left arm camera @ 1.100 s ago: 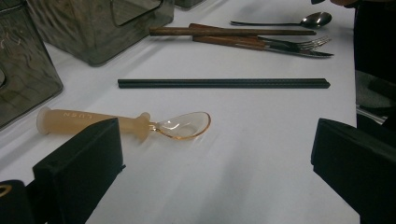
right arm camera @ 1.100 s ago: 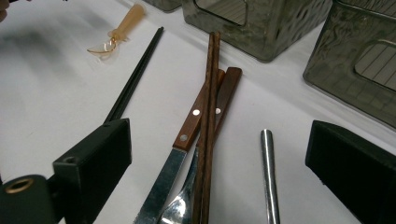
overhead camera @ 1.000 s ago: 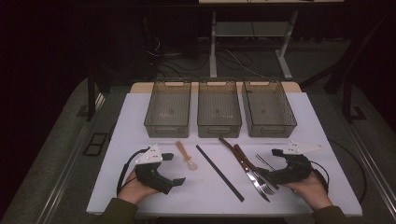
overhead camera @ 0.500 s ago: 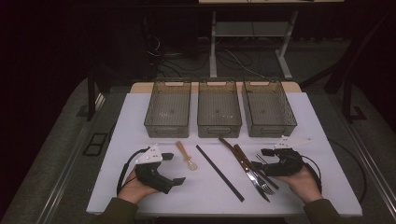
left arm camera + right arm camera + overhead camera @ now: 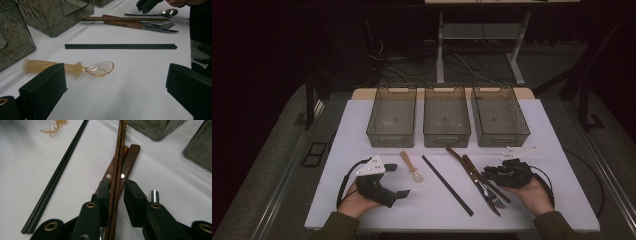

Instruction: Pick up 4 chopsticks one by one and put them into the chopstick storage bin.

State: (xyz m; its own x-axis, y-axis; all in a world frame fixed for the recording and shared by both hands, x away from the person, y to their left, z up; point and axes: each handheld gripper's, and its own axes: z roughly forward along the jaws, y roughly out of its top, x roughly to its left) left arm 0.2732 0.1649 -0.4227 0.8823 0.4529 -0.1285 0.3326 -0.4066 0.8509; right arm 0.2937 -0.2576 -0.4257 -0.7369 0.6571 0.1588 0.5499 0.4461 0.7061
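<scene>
Chopsticks [image 5: 117,167], the brown wooden pair, lie on the white worktop [image 5: 557,150] at the person's right, crossing over the wooden handles of a knife [image 5: 130,160] and a fork [image 5: 160,25]. The right gripper [image 5: 114,192] sits low over them, its jaws a little apart with the wooden sticks running between; I cannot tell whether the pads touch the wood. A metal spoon [image 5: 165,12] lies just beside that gripper.

On the near left, the left gripper [image 5: 398,181] rests on the worktop in the person's hand, its jaws wide apart and holding nothing. Just beyond it lies a spoon with a peach handle and clear bowl [image 5: 82,68]. Between that and the wooden cutlery, a black pair of chopsticks [image 5: 447,185] lies slantwise, well apart from both grippers.

Farther back, three smoky clear bins [image 5: 447,131] stand side by side along the far edge of the worktop.
</scene>
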